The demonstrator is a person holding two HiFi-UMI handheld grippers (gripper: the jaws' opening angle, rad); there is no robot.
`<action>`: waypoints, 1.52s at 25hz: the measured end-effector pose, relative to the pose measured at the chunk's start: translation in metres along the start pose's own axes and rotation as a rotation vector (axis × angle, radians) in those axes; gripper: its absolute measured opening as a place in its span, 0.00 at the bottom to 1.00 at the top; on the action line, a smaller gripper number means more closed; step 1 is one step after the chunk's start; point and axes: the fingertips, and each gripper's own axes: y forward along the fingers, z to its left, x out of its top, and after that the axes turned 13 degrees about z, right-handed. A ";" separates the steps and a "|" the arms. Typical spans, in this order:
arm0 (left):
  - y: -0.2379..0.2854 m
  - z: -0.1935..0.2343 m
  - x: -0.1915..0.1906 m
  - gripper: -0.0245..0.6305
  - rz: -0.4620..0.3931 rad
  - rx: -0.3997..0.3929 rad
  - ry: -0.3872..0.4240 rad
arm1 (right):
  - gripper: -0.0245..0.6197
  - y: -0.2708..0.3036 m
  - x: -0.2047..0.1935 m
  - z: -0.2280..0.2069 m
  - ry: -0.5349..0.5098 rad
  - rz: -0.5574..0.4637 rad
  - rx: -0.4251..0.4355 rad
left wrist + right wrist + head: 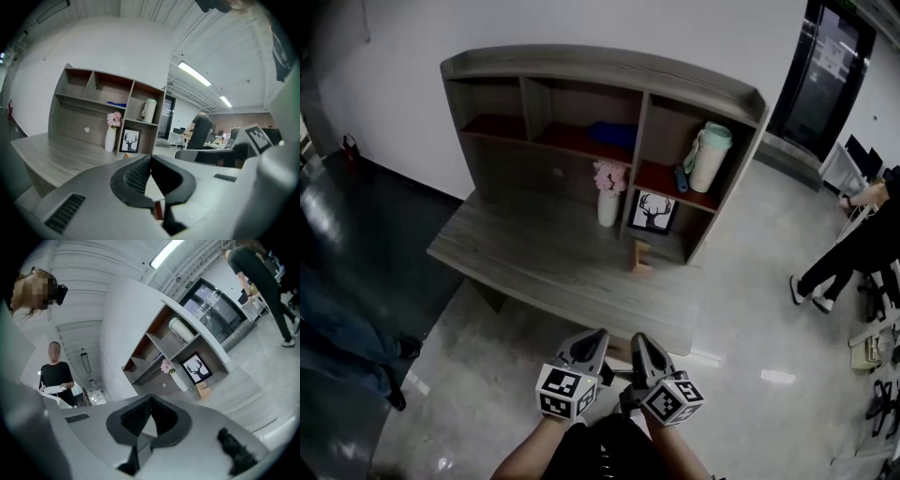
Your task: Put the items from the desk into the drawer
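Head view: left gripper (600,335) and right gripper (637,339) sit side by side at 6 o'clock of the frame, off the near edge of the desk (534,267), tips pointing toward it. In both gripper views the jaws are clenched tip to tip, with nothing between the pads.

Task items lie at 12 o'clock from the grippers:
- White vase (607,208) with pink flowers, upright on the desk top against the hutch (600,70).
- Framed deer picture (653,212) at the vase's 3 o'clock, in the lower right bay.
- Small wooden block (641,256) at the vase's 5 o'clock, on open desk top.

Drawer (525,169) with a round knob (558,173) is at the vase's 9 o'clock, its front flush. Tumbler (711,157) stands in the bay above the picture. Blue object (614,134) is on the middle shelf, kind unreadable.
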 end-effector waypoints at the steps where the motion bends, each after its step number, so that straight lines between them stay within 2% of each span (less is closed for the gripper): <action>1: 0.001 -0.002 0.003 0.05 -0.005 -0.004 0.005 | 0.06 -0.001 0.004 0.000 -0.006 -0.005 -0.001; 10: 0.016 -0.014 0.020 0.05 -0.031 -0.028 0.034 | 0.06 -0.003 0.022 -0.011 -0.040 -0.022 -0.014; 16: 0.032 -0.017 0.018 0.05 0.003 -0.022 0.037 | 0.06 -0.003 0.027 -0.025 -0.032 -0.020 -0.017; 24: 0.063 -0.011 0.024 0.05 0.026 -0.016 0.042 | 0.06 0.016 0.047 -0.053 -0.063 0.023 -0.035; 38: 0.138 0.016 0.039 0.05 0.058 0.043 0.016 | 0.06 0.071 0.077 -0.116 -0.080 0.107 -0.055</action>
